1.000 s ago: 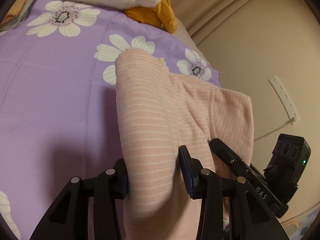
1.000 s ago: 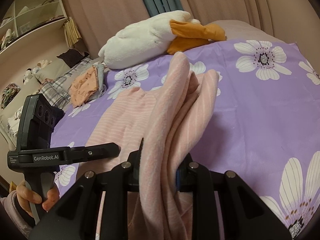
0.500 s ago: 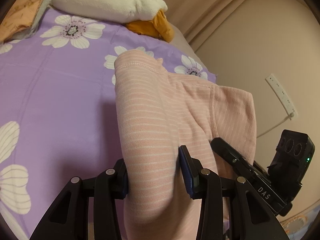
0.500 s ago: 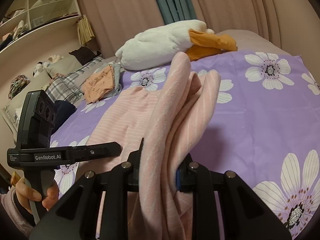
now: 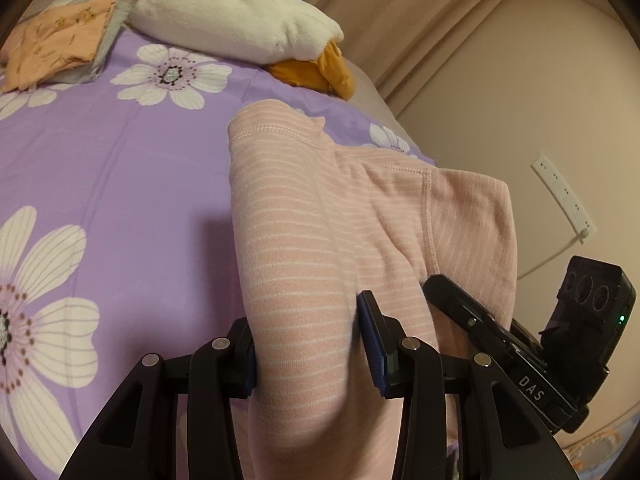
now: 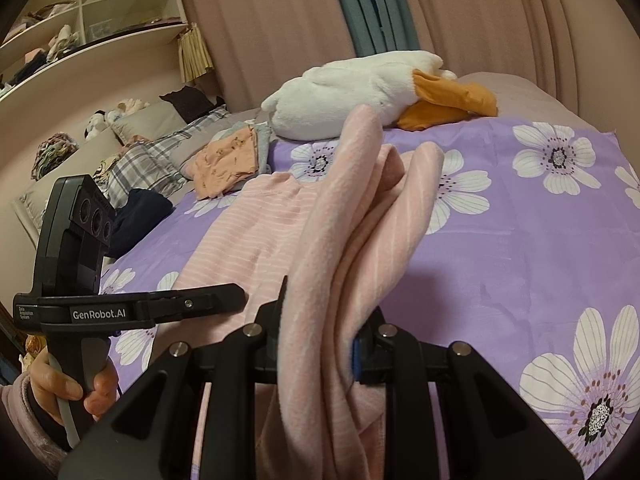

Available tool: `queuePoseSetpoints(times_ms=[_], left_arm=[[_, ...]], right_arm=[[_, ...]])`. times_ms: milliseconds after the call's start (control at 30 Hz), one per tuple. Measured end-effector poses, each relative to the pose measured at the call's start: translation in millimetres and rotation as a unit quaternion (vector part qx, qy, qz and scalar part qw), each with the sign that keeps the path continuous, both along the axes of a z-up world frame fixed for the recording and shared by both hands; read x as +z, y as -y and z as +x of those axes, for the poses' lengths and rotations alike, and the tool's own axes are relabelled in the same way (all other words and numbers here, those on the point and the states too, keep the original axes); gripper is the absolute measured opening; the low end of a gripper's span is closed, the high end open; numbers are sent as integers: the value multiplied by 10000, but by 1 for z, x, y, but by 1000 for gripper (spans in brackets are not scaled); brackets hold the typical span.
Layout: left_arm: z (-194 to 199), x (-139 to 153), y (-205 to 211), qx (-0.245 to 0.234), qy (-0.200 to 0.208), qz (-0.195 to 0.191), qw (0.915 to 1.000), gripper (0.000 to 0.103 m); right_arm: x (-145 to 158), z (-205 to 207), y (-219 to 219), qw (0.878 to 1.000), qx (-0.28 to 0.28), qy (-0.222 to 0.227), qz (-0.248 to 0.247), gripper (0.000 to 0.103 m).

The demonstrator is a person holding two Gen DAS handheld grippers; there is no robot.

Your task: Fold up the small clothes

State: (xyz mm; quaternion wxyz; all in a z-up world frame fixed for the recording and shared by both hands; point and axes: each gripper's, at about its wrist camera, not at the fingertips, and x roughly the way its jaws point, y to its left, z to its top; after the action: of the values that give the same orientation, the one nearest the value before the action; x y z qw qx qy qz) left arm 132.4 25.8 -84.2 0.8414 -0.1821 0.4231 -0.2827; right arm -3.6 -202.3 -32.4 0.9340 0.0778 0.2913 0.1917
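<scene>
A pink garment with thin white stripes (image 5: 320,248) is held up over the purple flowered bedspread (image 5: 120,184). My left gripper (image 5: 308,344) is shut on a wide fold of it, the cloth draping forward over the jaws. My right gripper (image 6: 320,344) is shut on a bunched edge of the same pink garment (image 6: 352,232), which stands up in folds. The rest of the cloth stretches between both grippers. In the right wrist view a hand holds the left gripper (image 6: 224,300) at the lower left. The right gripper's body (image 5: 520,344) shows in the left wrist view.
A white plush duck with orange feet (image 6: 360,92) lies at the head of the bed. Folded orange clothes (image 6: 228,160) sit beside it, with plaid pillows (image 6: 148,164) and shelves (image 6: 80,20) to the left. A wall socket strip (image 5: 560,196) is on the right wall.
Both grippers have pulled back and risen with the garment; more bedspread, the plush duck and the orange clothes have come into view. Grips are unchanged.
</scene>
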Motion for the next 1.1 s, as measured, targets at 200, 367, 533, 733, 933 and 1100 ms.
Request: queuePoseSetpoints(times_ms=[200, 367, 533, 733, 933, 1100], left_arm=[[-9, 5, -9, 73, 20, 1, 10000, 41], [-16, 8, -15, 123, 58, 9, 9999, 41], [-23, 10, -22, 192, 76, 7, 9998, 41], [-32, 14, -30, 291, 120, 11, 9995, 41], [-35, 17, -39, 388, 152, 33, 9991, 41], [-37, 20, -45, 443, 145, 13, 9989, 41]], right_arm=[[3, -6, -8, 9999, 100, 46, -45, 23], [7, -10, -15, 9998, 168, 74, -67, 23], [10, -12, -22, 9996, 248, 98, -90, 23], [14, -12, -32, 9993, 341, 130, -124, 23], [16, -9, -43, 9988, 445, 154, -162, 23], [19, -5, -52, 9983, 520, 169, -214, 23]])
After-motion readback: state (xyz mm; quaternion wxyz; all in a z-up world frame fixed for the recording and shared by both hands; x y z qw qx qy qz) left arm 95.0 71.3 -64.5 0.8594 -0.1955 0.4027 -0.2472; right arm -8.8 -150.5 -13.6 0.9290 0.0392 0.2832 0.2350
